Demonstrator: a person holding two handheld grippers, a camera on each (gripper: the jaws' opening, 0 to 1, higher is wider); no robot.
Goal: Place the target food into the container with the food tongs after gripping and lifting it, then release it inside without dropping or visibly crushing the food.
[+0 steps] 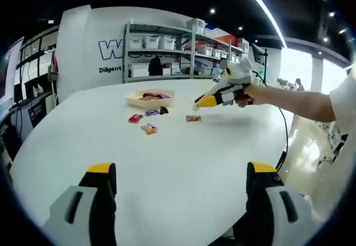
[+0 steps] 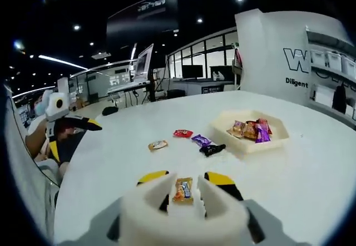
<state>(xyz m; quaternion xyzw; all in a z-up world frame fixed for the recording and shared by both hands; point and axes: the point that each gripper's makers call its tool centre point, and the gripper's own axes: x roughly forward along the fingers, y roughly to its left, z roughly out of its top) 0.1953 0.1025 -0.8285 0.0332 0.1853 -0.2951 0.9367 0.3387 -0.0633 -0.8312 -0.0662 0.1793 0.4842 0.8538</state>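
Observation:
A cream tray (image 1: 131,96) (image 2: 223,130) holding several wrapped snacks sits far across the white table. Loose snacks lie in front of it: red (image 1: 135,118) (image 2: 182,133), purple (image 1: 152,112) (image 2: 201,140), black (image 1: 163,110) (image 2: 212,149) and orange (image 1: 148,128) (image 2: 158,144). Another orange-wrapped snack (image 1: 193,118) (image 2: 183,190) lies flat on the table. My right gripper (image 2: 185,186) (image 1: 198,104) hovers just above it, jaws open, the snack showing in the gap between them. My left gripper (image 1: 181,169) (image 2: 83,123) stays back near the table edge, jaws wide open and empty.
The round white table (image 1: 178,151) has bare surface between my left gripper and the snacks. A person's arm (image 1: 289,101) reaches in from the right holding the right gripper. Shelving with bins (image 1: 167,51) stands behind the table, and desks with monitors (image 2: 142,68) stand beyond it.

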